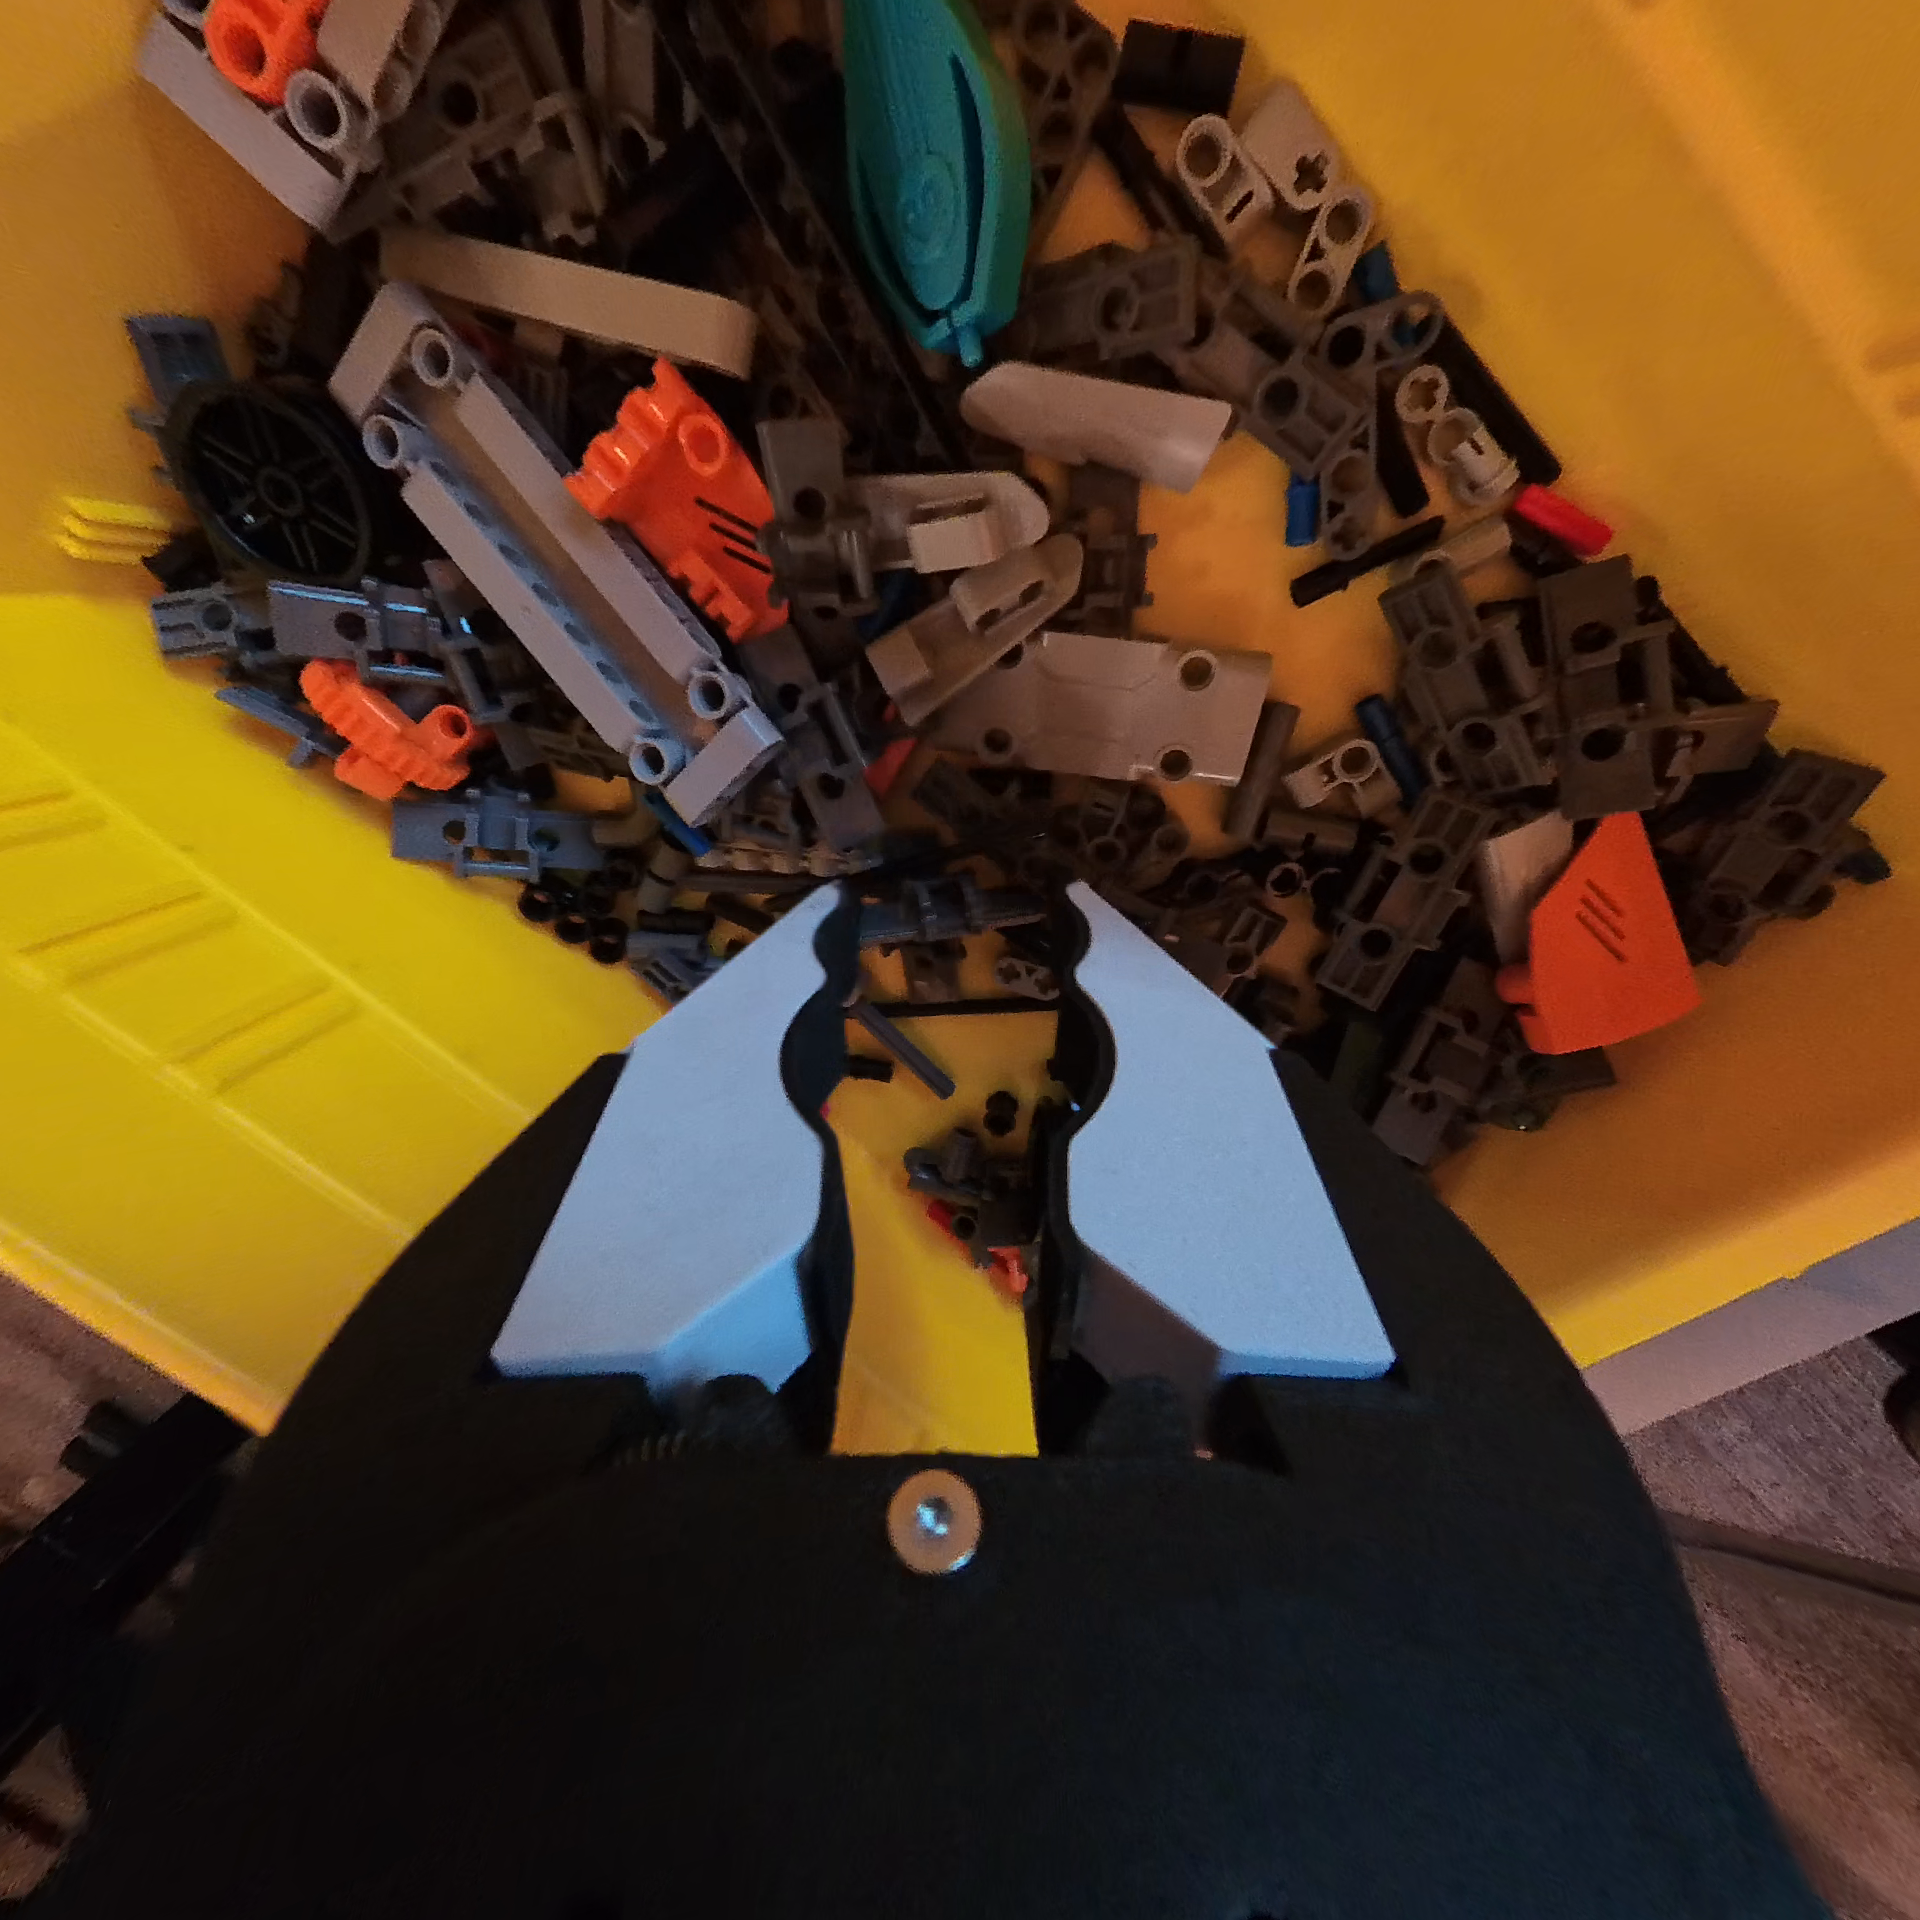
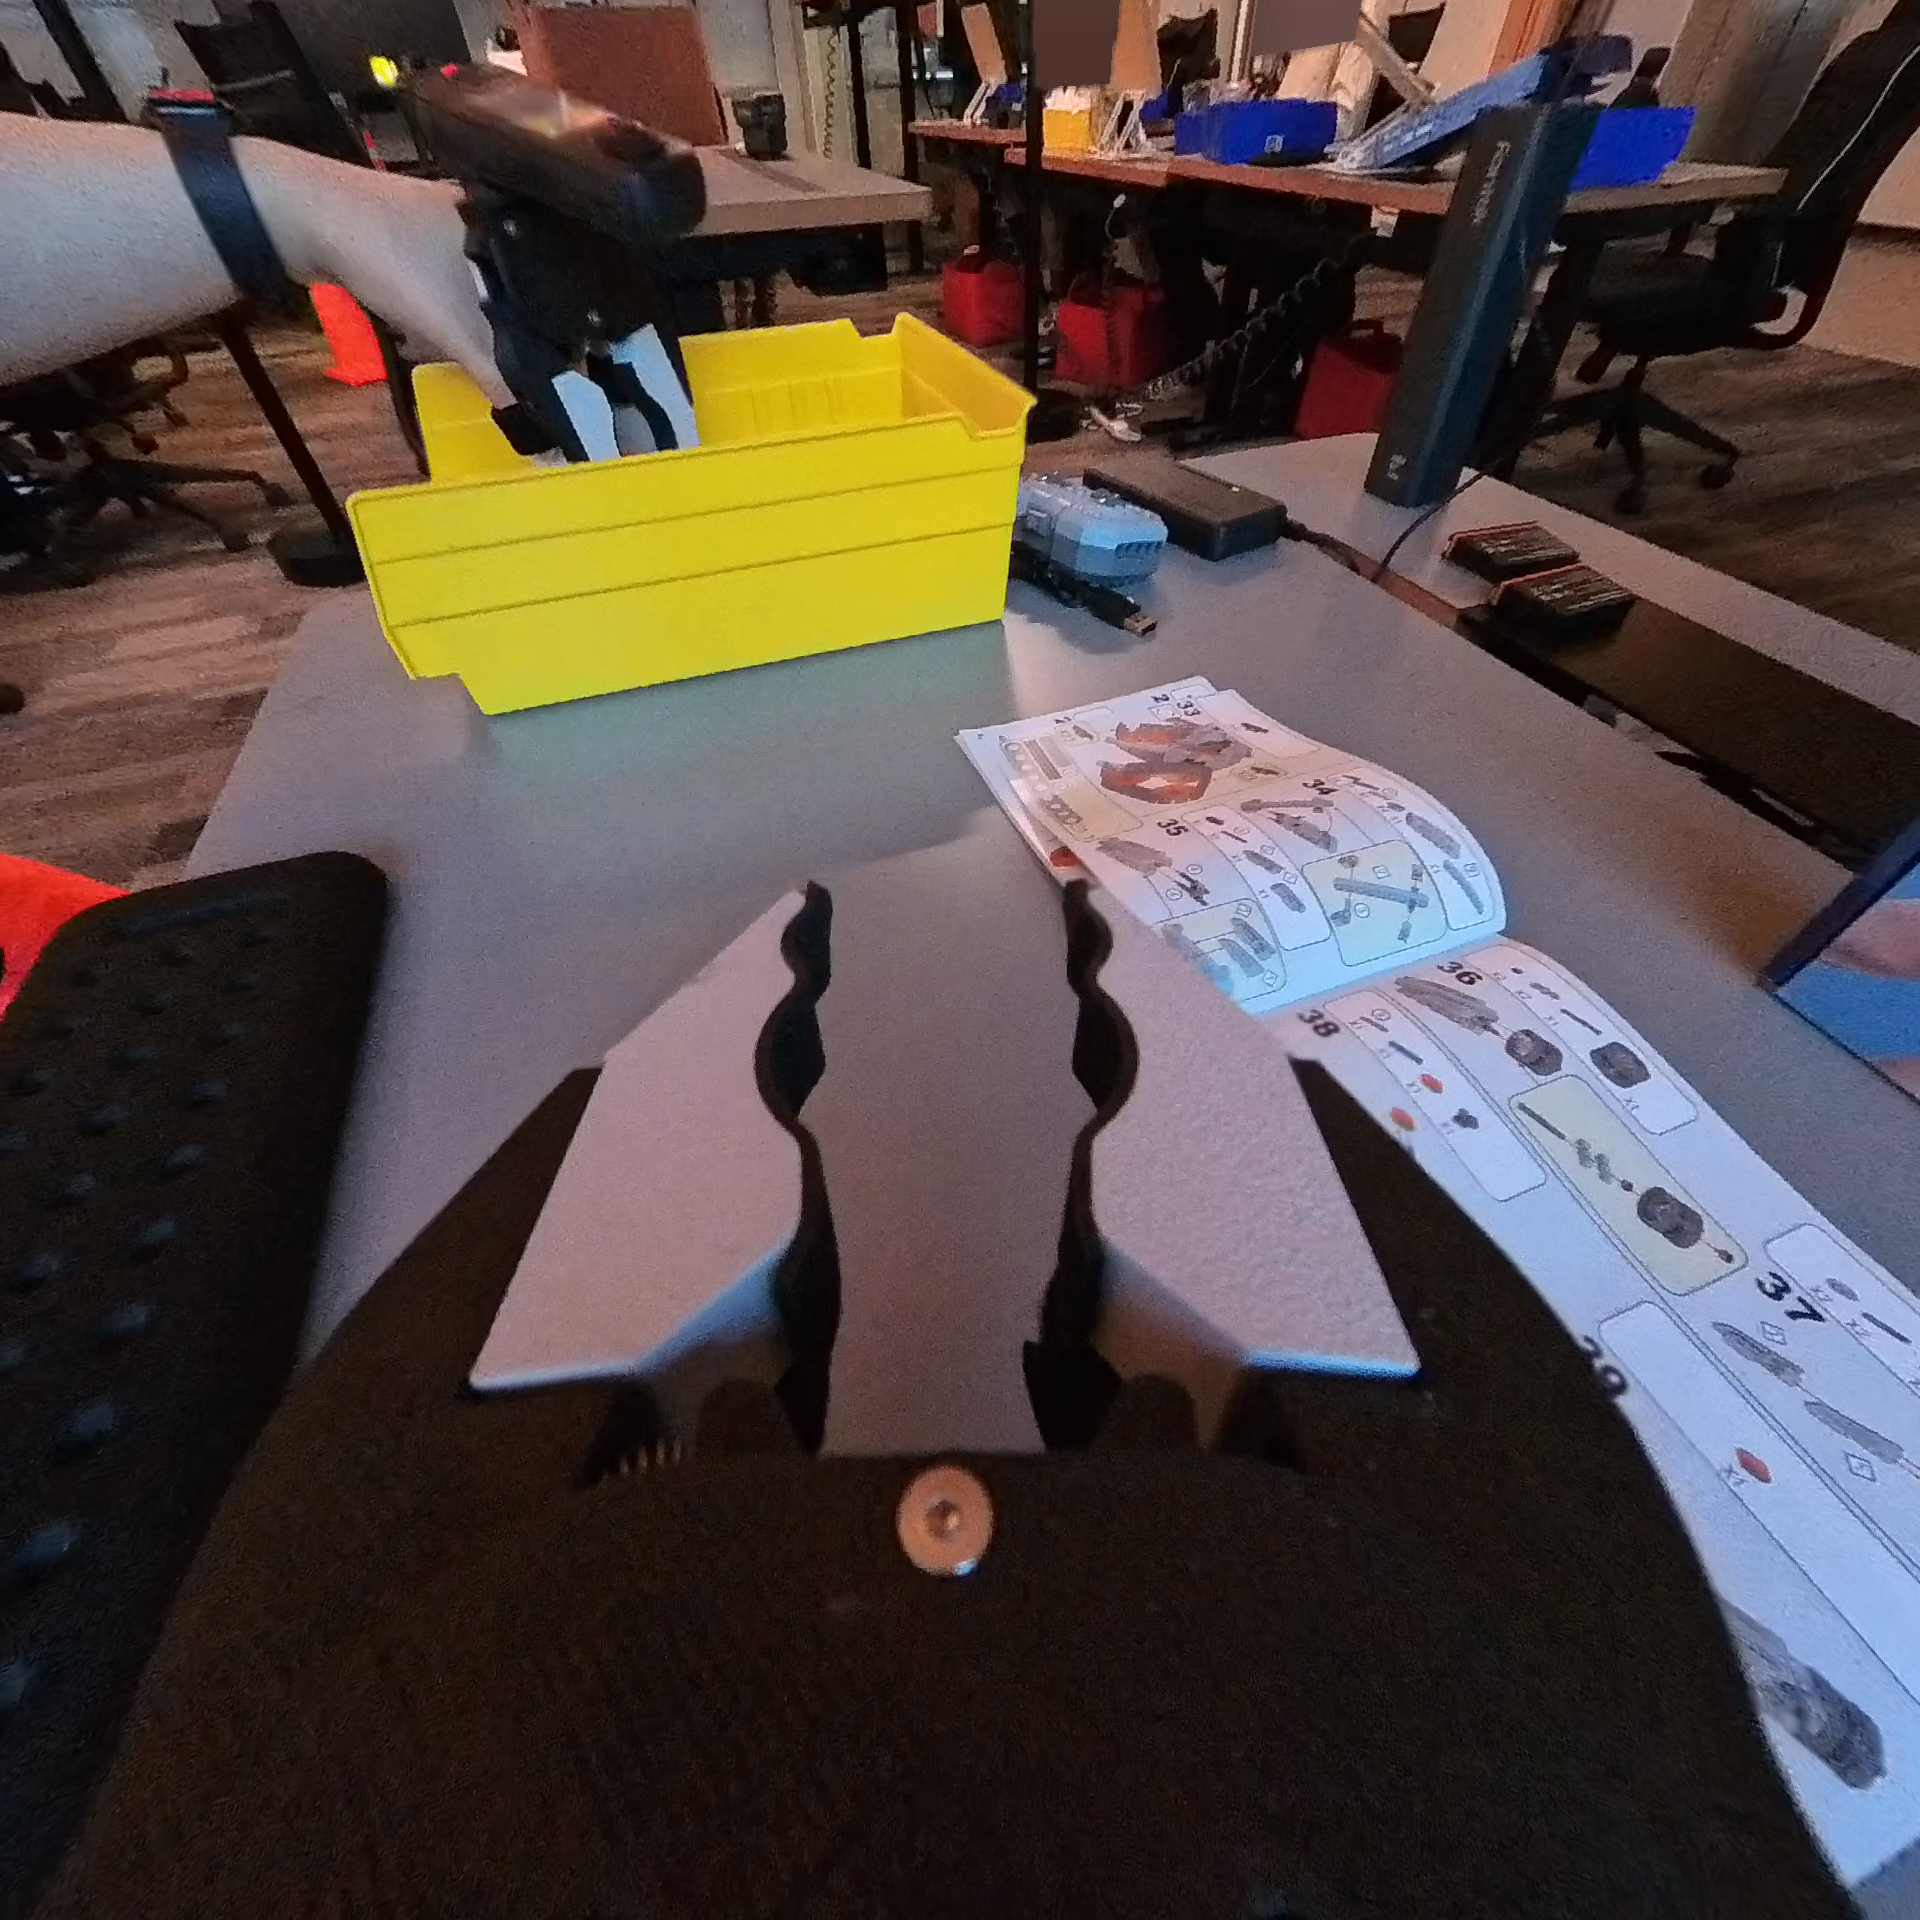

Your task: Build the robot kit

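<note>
My left gripper (image 1: 951,894) is open and empty, reaching down into a yellow bin (image 1: 208,1018) over a heap of grey, black and orange building pieces. Its tips hover just above small dark grey pieces (image 1: 940,914) at the heap's near edge. A long light grey beam (image 1: 551,582), an orange panel (image 1: 1600,956) and a teal leaf-shaped piece (image 1: 935,177) lie in the heap. My right gripper (image 2: 940,899) is open and empty above the grey table (image 2: 644,821). In the right wrist view the left gripper (image 2: 613,410) dips into the yellow bin (image 2: 686,582).
An open instruction booklet (image 2: 1382,987) lies on the table right of my right gripper. A black perforated pad (image 2: 145,1122) lies at its left. A grey block with a cable (image 2: 1091,540) and a black power brick (image 2: 1184,499) sit behind the bin. Desks and chairs stand beyond. There is about 40 centimeters between the tips of the two grippers. My left gripper is the nearer one to the teal leaf-shaped piece (image 1: 935,177): about 10 centimeters, against 35 centimeters.
</note>
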A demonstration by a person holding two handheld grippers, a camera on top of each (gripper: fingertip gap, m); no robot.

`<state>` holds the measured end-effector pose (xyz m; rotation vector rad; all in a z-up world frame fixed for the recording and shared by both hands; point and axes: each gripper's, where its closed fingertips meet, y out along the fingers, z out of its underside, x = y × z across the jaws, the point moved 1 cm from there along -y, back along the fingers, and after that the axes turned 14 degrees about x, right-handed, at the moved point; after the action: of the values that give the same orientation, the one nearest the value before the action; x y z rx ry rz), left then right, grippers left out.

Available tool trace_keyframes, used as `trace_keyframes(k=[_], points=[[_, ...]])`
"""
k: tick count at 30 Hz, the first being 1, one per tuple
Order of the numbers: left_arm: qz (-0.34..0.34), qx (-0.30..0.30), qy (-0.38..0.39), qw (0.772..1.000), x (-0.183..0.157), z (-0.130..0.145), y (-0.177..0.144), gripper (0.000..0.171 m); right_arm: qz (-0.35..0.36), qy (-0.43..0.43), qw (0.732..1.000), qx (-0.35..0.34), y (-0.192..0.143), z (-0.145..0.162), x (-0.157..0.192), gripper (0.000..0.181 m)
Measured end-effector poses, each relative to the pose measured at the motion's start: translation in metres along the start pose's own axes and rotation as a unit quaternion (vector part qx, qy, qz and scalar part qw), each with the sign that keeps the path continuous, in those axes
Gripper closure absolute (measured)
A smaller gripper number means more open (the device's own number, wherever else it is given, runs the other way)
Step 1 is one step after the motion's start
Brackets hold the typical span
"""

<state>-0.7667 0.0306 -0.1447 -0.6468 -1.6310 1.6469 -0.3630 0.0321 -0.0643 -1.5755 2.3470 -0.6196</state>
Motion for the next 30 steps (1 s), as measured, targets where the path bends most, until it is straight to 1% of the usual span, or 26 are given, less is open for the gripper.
trace_keyframes(k=[1,3,5,6,7,10,12,14,18,19,21,23,25,26,28,30], points=[[0.01,-0.006,0.001,1.0,-0.003,0.0,0.001,0.144,0.001,-0.002,1.0,0.004,0.002,0.002,0.001,0.137],[0.008,-0.013,0.005,1.0,-0.002,-0.002,0.002,0.149,0.001,-0.005,1.0,0.015,0.005,0.006,0.001,0.137],[0.011,0.001,0.012,1.0,-0.003,0.001,0.005,0.148,0.001,-0.006,1.0,0.025,0.008,0.01,0.002,0.137],[0.011,0.009,0.018,1.0,-0.004,0.002,0.007,0.155,0.0,-0.005,1.0,0.027,0.009,0.011,0.002,0.137],[0.011,0.015,0.025,1.0,-0.006,0.002,0.008,0.158,-0.001,-0.003,1.0,0.029,0.01,0.013,0.002,0.137],[-0.008,0.022,0.039,0.999,-0.002,0.001,0.007,0.158,-0.001,0.003,0.999,0.038,0.012,0.017,0.0,0.137],[-0.007,0.029,0.045,0.999,-0.002,0.001,0.007,0.158,0.003,0.005,0.999,0.043,0.013,0.019,-0.002,0.137],[-0.014,0.032,0.048,0.998,0.0,-0.001,0.006,0.153,0.004,0.009,0.999,0.048,0.014,0.022,-0.004,0.137],[-0.018,0.027,0.056,0.998,0.002,-0.003,-0.003,0.15,0.009,0.019,0.999,0.05,0.013,0.023,-0.007,0.137],[-0.022,0.022,0.055,0.998,0.003,-0.003,-0.008,0.149,0.012,0.02,0.999,0.048,0.012,0.022,-0.008,0.137],[-0.034,-0.006,0.045,0.998,0.008,-0.007,-0.026,0.149,0.02,0.018,0.998,0.051,0.01,0.023,-0.01,0.137],[-0.028,-0.054,0.035,0.998,0.009,-0.018,-0.044,0.15,0.031,0.013,0.998,0.058,0.009,0.026,-0.014,0.137],[-0.016,-0.108,0.032,0.994,0.01,-0.032,-0.055,0.15,0.034,0.015,0.997,0.061,0.01,0.028,-0.017,0.137],[-0.01,-0.121,0.032,0.992,0.012,-0.037,-0.054,0.15,0.031,0.018,0.998,0.06,0.011,0.028,-0.018,0.137],[-0.005,-0.122,0.022,0.992,0.02,-0.042,-0.043,0.151,0.028,0.024,0.997,0.061,0.015,0.03,-0.02,0.138],[0.028,-0.146,0.012,0.989,0.019,-0.05,-0.036,0.157,0.024,0.029,0.997,0.064,0.018,0.032,-0.021,0.138]])
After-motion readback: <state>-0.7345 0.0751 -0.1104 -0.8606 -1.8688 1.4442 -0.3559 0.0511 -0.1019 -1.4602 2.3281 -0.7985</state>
